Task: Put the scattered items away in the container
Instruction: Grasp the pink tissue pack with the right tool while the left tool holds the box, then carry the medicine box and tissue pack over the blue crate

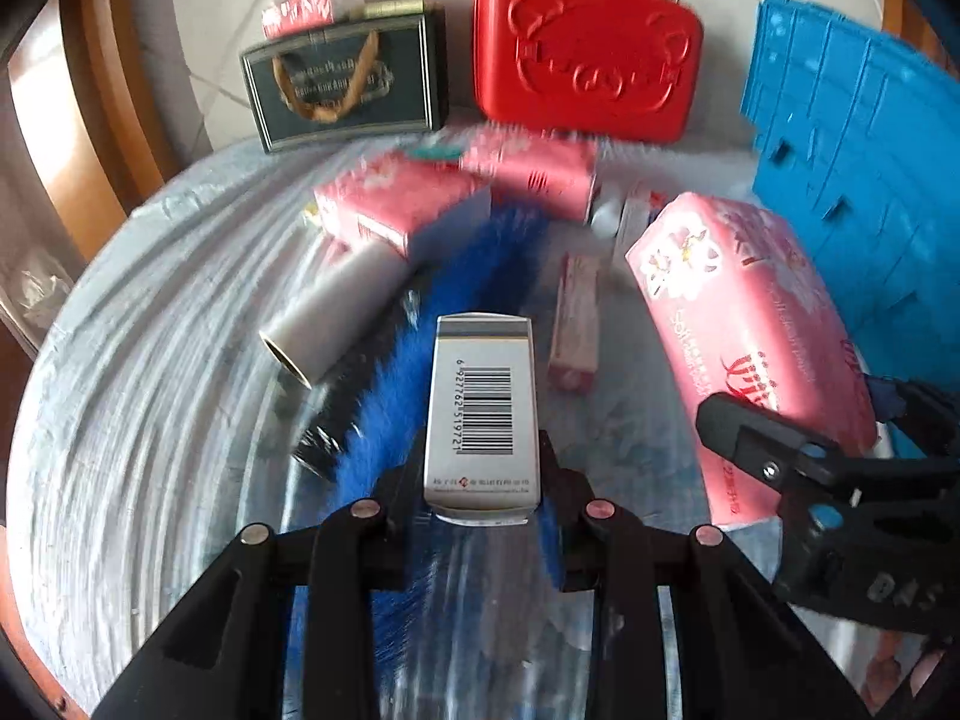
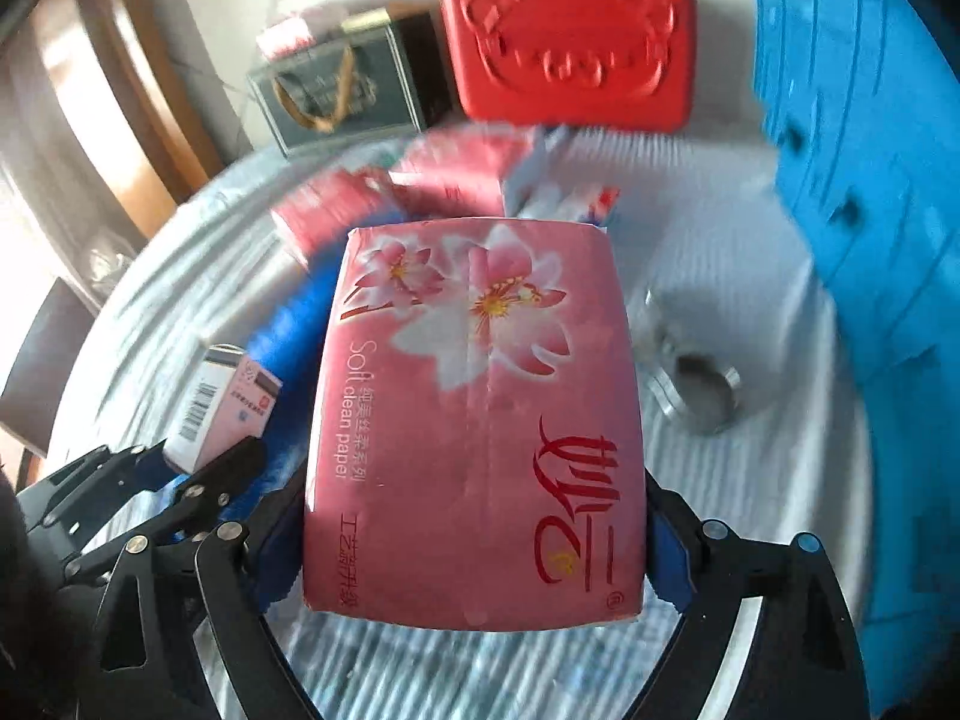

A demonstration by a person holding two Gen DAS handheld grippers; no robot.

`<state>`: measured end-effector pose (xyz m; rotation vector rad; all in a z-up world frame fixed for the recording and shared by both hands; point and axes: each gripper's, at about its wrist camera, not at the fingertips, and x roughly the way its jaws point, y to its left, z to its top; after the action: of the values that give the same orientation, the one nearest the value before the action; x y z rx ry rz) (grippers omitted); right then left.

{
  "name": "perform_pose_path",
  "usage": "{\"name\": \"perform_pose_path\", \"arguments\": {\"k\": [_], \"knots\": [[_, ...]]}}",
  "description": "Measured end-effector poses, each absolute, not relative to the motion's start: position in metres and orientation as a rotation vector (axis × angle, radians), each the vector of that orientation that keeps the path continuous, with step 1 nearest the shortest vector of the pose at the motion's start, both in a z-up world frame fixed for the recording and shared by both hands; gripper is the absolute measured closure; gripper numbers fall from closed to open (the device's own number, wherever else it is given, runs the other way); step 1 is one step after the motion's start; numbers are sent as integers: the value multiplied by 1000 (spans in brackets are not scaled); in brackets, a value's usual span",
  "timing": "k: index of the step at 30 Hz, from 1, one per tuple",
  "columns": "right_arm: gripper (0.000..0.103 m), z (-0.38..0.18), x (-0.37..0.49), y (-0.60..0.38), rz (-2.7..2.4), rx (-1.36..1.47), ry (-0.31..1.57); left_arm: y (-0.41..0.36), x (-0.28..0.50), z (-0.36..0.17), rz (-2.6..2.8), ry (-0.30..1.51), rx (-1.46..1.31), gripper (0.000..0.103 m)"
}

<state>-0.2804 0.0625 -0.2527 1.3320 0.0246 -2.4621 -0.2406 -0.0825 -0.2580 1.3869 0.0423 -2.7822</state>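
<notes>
So both grippers are carrying something right now. The left gripper is pinching a small white box with a barcode on top, jaws squeezed in tight on its lower end, and the box is sticking out straight ahead above a fuzzy blue duster lying on the table. The right gripper is clamping a big pink tissue pack printed with flowers, its jaws standing wide with the blue pads pressing on both long sides of the pack. From the left camera that same pack is showing off to the right with the other gripper's black finger against it.

The table is wearing a whitish, streaky cover. Sitting on it are a grey roll, two more pink tissue packs further back, a slim pink box and, near the right side, a clear jar lying down. Past the table edge a red plastic case with a bear face is standing beside a dark gift box with a rope handle. The blue crate, the container I guess, is looming at the right edge, close to the tissue pack, but neither held item is inside it yet.
</notes>
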Motion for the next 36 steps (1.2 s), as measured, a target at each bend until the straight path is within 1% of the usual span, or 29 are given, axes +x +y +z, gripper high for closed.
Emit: {"name": "perform_pose_path", "arguments": {"k": [4, 9, 12, 17, 21, 24, 27, 31, 36], "knots": [[12, -201, -258, 67, -2540, 1204, 49, -77, -225, -209, -2855, 25, 1257, 74], [12, -122, -222, 77, -2665, 1026, 46, -73, -206, -146, -2961, 24, 1105, 74], [12, -77, -199, 86, -2743, 922, 79, -61, -193, -105, -3045, 35, 999, 74], [12, -21, -163, 127, -2872, 771, 86, -20, -177, -52, -3158, 30, 862, 74], [12, 11, -140, 191, -2984, 681, 72, 39, -166, -20, -3247, 5, 795, 74], [12, 24, -135, 245, -3049, 655, 81, 99, -163, -1, -3310, -13, 759, 74], [12, 30, -131, 313, -3100, 661, 104, 170, -166, 7, -3341, -49, 779, 74], [12, 23, -134, 403, -3148, 725, 117, 265, -178, 7, -3369, -80, 896, 74], [12, -3, -151, 494, -3143, 896, 63, 359, -195, -15, -3333, -164, 1118, 74]]}}
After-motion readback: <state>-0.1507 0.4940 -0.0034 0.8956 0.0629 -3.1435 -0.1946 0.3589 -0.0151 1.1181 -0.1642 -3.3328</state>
